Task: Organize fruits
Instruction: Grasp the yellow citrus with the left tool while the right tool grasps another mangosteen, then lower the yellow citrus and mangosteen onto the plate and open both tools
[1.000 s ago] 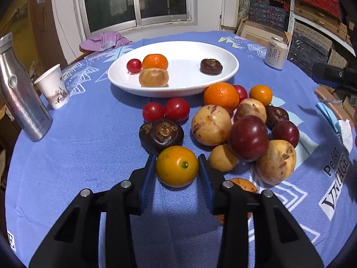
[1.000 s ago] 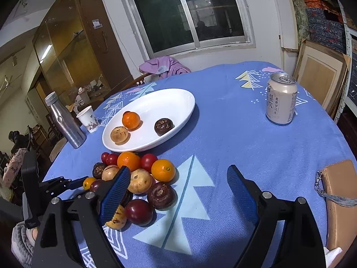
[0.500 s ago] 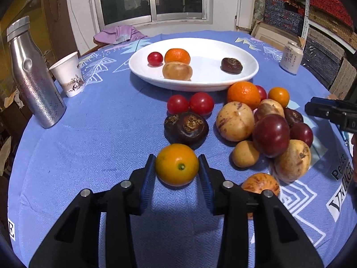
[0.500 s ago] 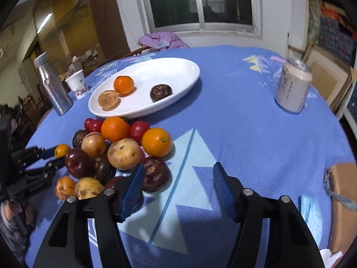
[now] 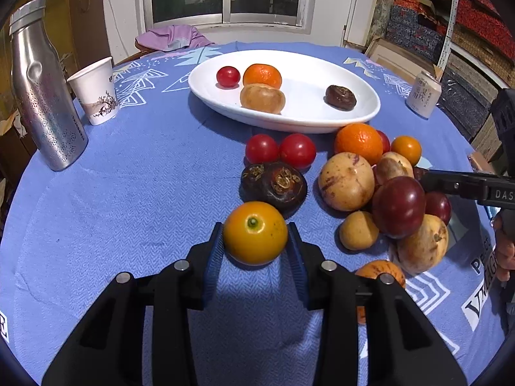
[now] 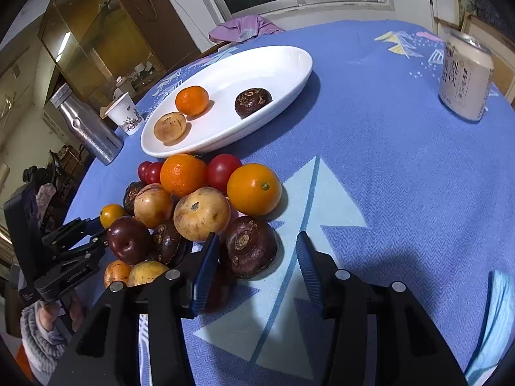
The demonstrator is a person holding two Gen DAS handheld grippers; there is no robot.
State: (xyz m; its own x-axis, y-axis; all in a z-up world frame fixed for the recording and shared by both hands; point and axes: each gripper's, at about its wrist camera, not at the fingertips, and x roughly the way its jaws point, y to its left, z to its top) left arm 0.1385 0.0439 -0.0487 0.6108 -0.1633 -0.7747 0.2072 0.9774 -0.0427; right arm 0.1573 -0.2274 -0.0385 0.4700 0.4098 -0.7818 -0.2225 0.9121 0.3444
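My left gripper (image 5: 256,247) is shut on a small yellow-orange citrus (image 5: 255,232) and holds it just above the blue cloth; it also shows in the right wrist view (image 6: 111,215). A white oval plate (image 5: 360,119) at the back holds a tomato, a mandarin, a tan fruit and a dark mangosteen (image 5: 340,97). A pile of fruit (image 5: 347,181) lies in front of the plate. My right gripper (image 6: 257,254) is open, its jaws either side of a dark mangosteen (image 6: 249,246) at the near edge of the pile (image 6: 199,212).
A steel bottle (image 5: 45,96) and a paper cup (image 5: 95,91) stand at the left. A drink can (image 6: 466,80) stands at the far right. A blue cloth item (image 6: 495,315) lies at the right edge. Open cloth lies left of the pile.
My left gripper has lifted the citrus up and away from the pile. My right gripper has moved down and forward to the pile and narrowed around the dark mangosteen.
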